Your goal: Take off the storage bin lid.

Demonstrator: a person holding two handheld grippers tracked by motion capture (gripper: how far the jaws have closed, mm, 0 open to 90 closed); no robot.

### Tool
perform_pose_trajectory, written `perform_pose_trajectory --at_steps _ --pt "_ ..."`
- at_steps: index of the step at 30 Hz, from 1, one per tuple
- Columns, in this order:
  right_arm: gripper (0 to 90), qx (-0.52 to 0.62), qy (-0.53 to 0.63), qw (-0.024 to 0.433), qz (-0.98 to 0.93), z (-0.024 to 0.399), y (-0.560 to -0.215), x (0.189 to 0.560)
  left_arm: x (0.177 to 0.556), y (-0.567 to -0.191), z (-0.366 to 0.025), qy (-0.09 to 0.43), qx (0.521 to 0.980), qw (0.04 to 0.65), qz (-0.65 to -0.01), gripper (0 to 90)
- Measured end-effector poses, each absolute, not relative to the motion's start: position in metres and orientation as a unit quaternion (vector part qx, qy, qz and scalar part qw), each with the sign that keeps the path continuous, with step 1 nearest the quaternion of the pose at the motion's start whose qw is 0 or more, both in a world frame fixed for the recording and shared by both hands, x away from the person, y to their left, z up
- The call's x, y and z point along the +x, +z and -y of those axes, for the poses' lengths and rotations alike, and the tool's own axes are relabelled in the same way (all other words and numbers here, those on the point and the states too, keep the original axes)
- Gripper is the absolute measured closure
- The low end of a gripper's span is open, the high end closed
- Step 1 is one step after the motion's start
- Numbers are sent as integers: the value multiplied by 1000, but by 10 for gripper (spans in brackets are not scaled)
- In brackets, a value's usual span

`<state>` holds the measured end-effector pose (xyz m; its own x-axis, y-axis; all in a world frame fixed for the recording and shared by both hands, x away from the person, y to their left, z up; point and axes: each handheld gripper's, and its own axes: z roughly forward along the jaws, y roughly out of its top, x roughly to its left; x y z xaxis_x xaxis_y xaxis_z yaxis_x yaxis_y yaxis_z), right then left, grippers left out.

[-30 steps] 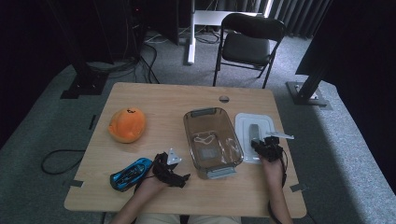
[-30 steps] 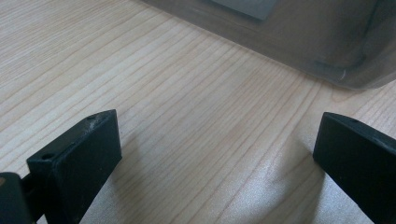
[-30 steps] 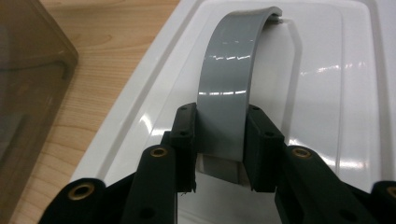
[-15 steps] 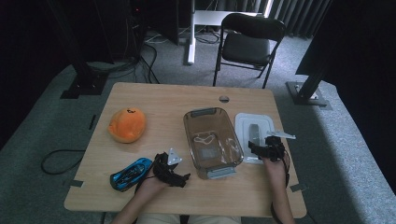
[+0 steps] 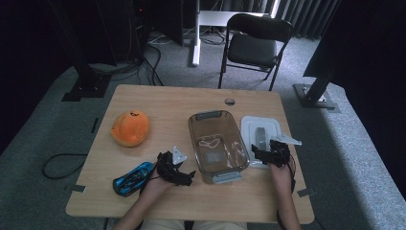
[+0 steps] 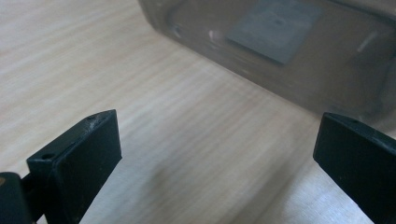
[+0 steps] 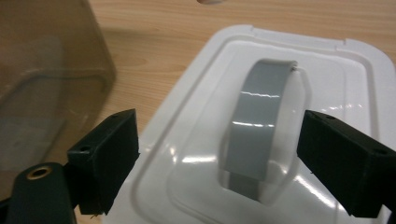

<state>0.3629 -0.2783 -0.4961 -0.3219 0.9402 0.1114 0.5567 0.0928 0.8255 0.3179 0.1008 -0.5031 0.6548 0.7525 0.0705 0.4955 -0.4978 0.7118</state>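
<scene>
A clear plastic container (image 5: 218, 146) stands mid-table, empty but for a label on its floor. To its right lies its white lid (image 5: 260, 136) with a grey handle (image 7: 264, 135). My right gripper (image 5: 270, 153) hovers at the lid's near edge. Its jaws have just been opening and now stand open (image 7: 224, 163), with the handle between them and not pressed. My left gripper (image 5: 173, 168) rests left of the container, open (image 6: 210, 158) over bare wood, and the container wall (image 6: 280, 46) lies just ahead of it.
An orange plush (image 5: 130, 128) sits at the table's left. A blue toy car (image 5: 134, 178) lies by my left hand near the front edge. A black folding chair (image 5: 256, 45) stands beyond the table's far side.
Both hands stay about where they were. The right gripper's jaws look slightly wider apart over the lid than a second ago.
</scene>
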Motion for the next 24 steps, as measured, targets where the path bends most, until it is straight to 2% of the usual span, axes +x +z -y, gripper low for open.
perform_pose_trajectory --at_steps 11,24 --pt "126 507 411 227 -723 258 -501 355 324 -494 -104 195 837 344 -378 15" --pt "140 475 417 190 -751 233 -508 348 328 -487 -104 195 843 345 -364 15"
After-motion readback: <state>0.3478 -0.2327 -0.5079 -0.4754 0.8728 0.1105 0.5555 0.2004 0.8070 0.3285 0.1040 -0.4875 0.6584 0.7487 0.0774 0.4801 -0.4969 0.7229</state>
